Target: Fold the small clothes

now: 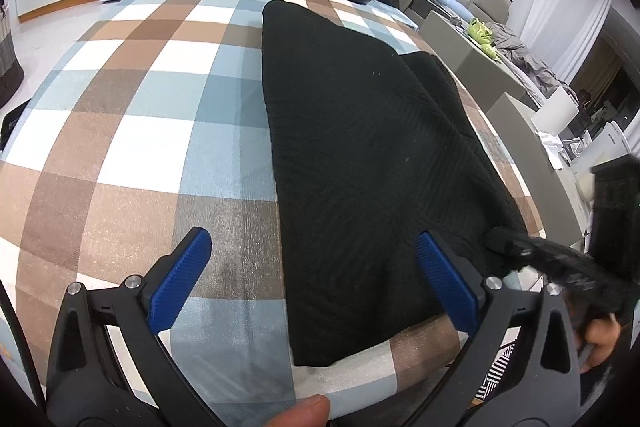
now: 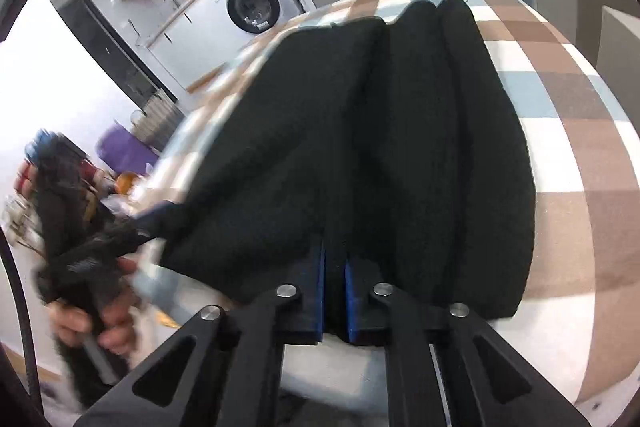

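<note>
Black knit garment (image 1: 360, 147) lies half-folded on the checked desk (image 1: 140, 107); right hand-held gripper (image 2: 335, 267) is clenched on its near hem, left hand-held gripper (image 1: 312, 251) released. Next: carry that hem over.

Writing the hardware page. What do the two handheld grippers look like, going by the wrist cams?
Both match: the left gripper and the right gripper have black plastic linkage arms with triangular cut-outs and round silver pivot pins. The fingers carry blue ribbed pads. A black cable runs along the left edge of the right wrist view. No legible markings. No sleeve can be made out.
</note>
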Action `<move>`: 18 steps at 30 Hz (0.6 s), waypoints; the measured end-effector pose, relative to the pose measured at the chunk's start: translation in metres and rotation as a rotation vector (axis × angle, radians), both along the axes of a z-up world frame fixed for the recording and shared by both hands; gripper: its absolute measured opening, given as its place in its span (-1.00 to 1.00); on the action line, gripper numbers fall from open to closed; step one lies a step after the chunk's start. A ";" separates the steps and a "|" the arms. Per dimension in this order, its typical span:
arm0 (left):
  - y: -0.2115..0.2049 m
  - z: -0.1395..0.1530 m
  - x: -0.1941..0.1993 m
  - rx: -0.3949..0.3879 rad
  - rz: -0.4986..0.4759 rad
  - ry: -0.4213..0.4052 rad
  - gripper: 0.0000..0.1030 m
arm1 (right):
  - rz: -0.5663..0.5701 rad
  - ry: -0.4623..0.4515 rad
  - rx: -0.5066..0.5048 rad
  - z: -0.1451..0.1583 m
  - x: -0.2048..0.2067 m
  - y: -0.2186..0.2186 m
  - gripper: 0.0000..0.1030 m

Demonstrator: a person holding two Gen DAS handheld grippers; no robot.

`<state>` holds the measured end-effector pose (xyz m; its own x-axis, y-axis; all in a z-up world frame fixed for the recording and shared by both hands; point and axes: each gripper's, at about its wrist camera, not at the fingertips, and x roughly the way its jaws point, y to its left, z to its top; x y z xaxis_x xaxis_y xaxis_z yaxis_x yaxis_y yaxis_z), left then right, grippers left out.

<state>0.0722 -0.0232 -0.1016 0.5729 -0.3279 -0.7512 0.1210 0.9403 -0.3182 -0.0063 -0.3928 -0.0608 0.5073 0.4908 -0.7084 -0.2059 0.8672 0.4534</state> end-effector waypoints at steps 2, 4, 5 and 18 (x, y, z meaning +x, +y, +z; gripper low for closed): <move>0.001 0.002 -0.001 0.001 0.004 -0.011 0.98 | -0.013 0.019 0.092 0.006 -0.004 -0.008 -0.86; 0.001 -0.001 0.000 0.020 0.001 -0.005 0.98 | -0.037 0.053 0.069 0.000 -0.005 -0.010 -0.86; 0.001 -0.002 0.000 0.027 0.001 0.001 0.98 | -0.049 0.109 0.031 -0.011 0.000 -0.011 -0.85; 0.014 -0.012 -0.001 0.015 0.032 0.032 0.98 | -0.085 0.037 0.086 -0.002 0.049 -0.008 -0.21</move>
